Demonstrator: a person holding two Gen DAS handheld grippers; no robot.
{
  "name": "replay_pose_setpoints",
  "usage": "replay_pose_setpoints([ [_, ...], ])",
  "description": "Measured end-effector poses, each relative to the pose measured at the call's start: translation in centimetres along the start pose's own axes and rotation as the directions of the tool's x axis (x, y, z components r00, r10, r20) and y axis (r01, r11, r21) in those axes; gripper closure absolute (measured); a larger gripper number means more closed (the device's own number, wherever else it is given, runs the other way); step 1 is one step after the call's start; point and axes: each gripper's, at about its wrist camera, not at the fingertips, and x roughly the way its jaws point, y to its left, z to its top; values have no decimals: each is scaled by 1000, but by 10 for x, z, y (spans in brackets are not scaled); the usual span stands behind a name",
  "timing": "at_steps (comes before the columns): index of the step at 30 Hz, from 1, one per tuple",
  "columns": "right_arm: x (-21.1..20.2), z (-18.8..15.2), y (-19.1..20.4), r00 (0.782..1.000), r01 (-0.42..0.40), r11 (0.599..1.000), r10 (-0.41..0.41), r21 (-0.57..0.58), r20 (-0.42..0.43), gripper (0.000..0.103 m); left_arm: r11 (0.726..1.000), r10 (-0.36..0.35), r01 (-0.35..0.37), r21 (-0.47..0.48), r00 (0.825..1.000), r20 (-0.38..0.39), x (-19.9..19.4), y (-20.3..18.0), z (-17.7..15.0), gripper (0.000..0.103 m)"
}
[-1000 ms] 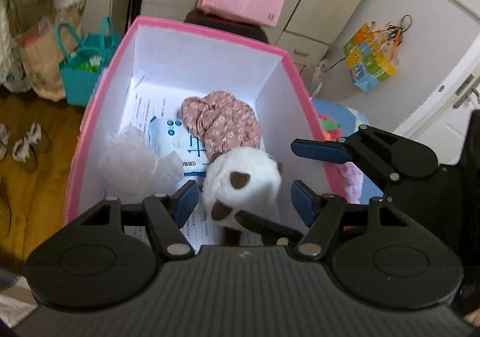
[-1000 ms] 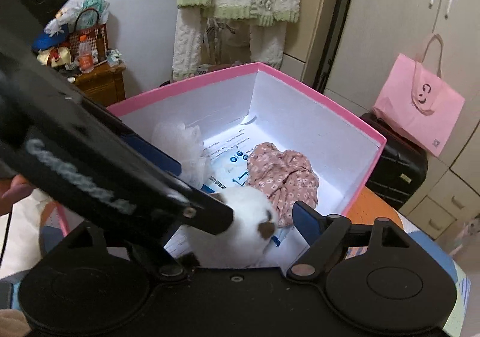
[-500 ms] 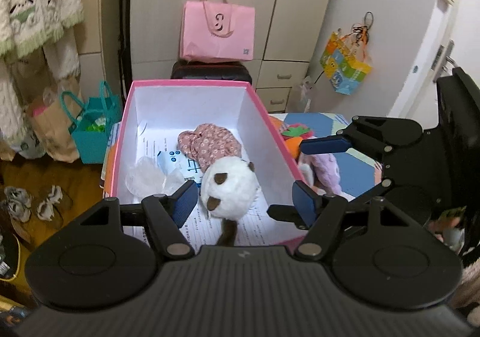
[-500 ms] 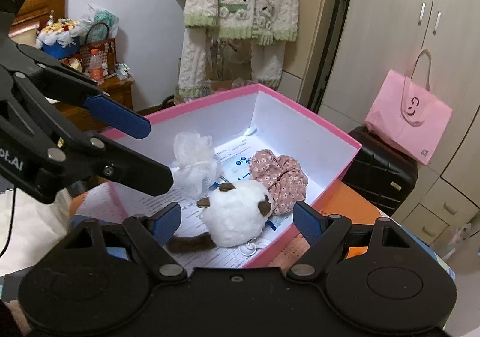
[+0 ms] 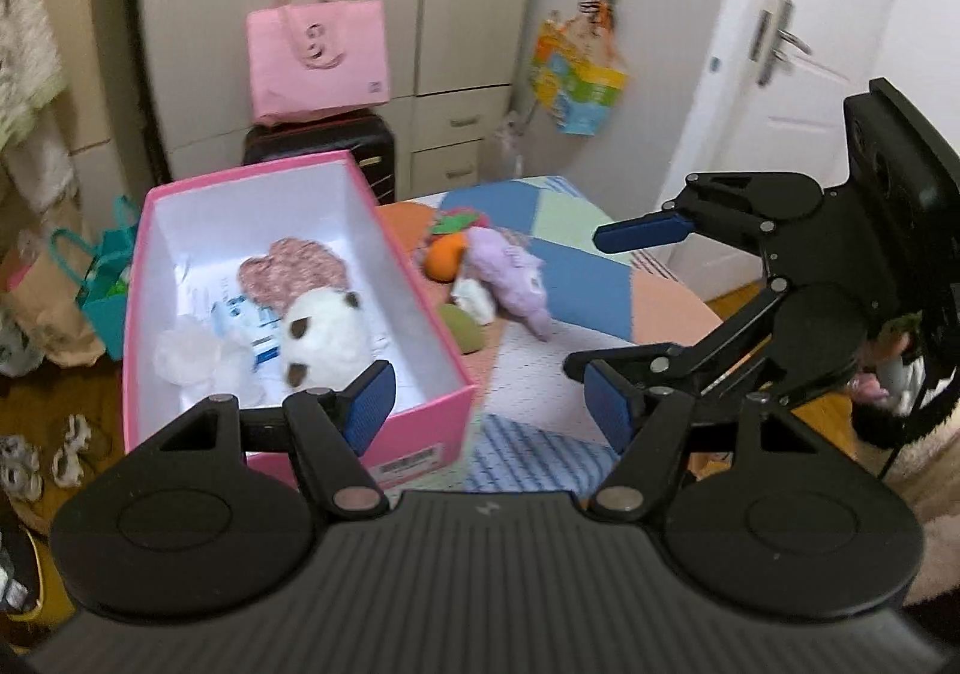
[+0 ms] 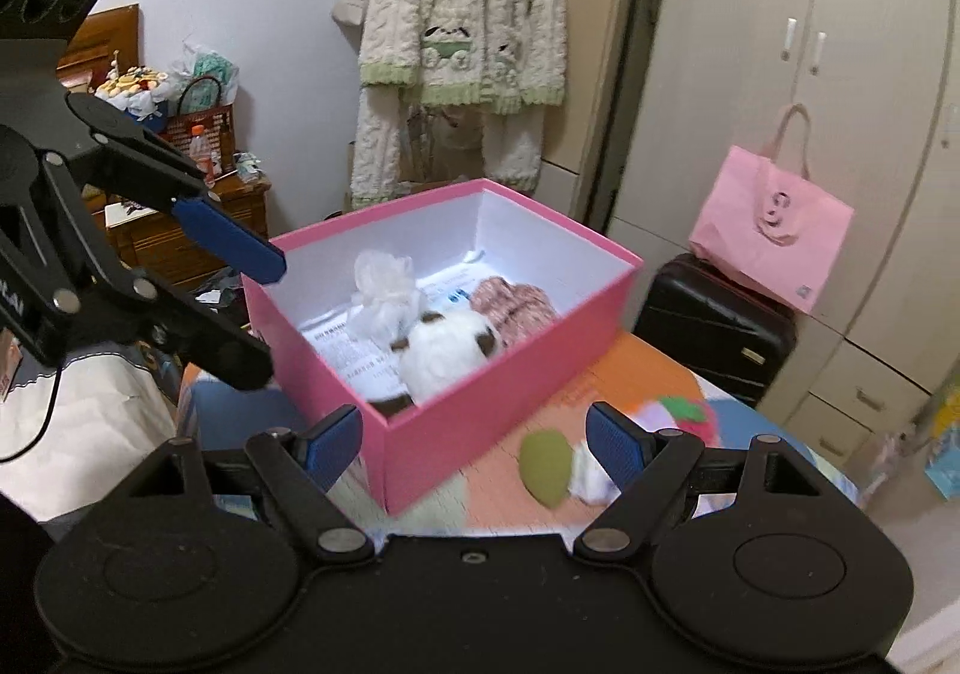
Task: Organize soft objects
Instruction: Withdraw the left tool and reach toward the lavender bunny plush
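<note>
pink box (image 5: 420, 422) on patchwork table (image 5: 576, 278), holds white plush (image 5: 324, 335), floral cloth (image 5: 294, 272), white mesh puff (image 5: 192, 359)
still outside, right of box: purple plush (image 5: 510, 278), orange toy (image 5: 445, 260), green piece (image 5: 462, 329), small white bit (image 5: 474, 299)
left gripper (image 5: 489, 404) jaws apart, empty; right gripper (image 6: 474, 443) wide, empty
risks: loose toys bunched right of box, one grab may snag two or knock one off table; grippers near each other, may clash; soft plush could slip from pads
</note>
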Motion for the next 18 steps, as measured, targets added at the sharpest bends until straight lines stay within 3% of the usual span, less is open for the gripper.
replay_pose_setpoints([
  [10,-35,-50,-20,998,62,997,-62,34,-18,18,995,-46,50,86,998,-49,21,-54,6,33],
  [18,-33,-75,-49,999,33,996,-33,82,-7,18,989,-96,109,99,988,-124,66,-80,15,33],
])
